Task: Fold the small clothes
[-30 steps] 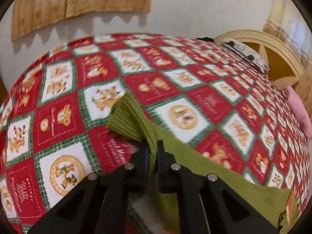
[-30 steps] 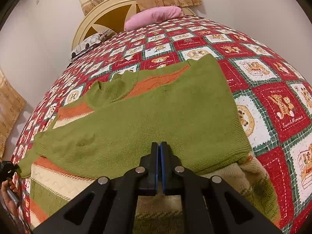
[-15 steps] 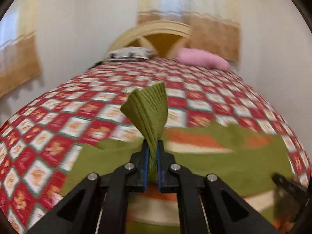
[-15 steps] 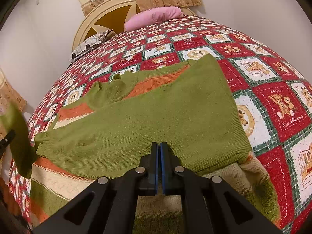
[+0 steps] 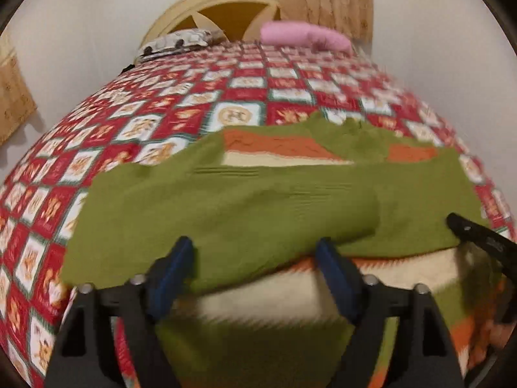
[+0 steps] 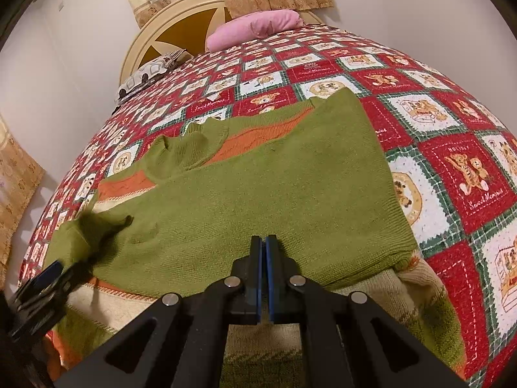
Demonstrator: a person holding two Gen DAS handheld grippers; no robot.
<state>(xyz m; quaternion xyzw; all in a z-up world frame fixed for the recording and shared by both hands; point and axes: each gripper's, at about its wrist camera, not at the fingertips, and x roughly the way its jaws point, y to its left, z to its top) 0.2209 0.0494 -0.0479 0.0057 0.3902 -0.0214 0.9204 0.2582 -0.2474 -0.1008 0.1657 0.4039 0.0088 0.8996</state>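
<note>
On the quilt (image 6: 465, 174), a red square just right of the sweater (image 6: 274, 194) reads "HOLIDAY" above a bear and "Sweet Memories" below it in white stitch-style script; the same script shows on a red square beyond the sweater's far edge. Other squares carry writing too small to read.

The sweater lies flat on the quilt, at the end away from the headboard (image 6: 181, 26). It is olive-green knit with orange and cream bands across the chest and along the near hem. Both sleeves are folded in across the front, so plain green covers most of the body. The collar (image 6: 190, 148) sits at the sweater's far edge, slightly rumpled, with an orange stripe slanting beside it. The right side edge shows a ribbed, straight fold line.

The left gripper (image 5: 255, 271) has its jaws opening wide, the blue pads (image 5: 176, 265) spread apart over the sweater's near left part; the green sleeve lies loose between them, no longer pinched. The right gripper (image 6: 265, 258) is clenched tight, pads together with nothing between them, tips resting over the sweater's near edge.

A pink pillow (image 6: 258, 27) and a patterned pillow (image 6: 152, 71) lie by the headboard, well beyond the sweater.
</note>
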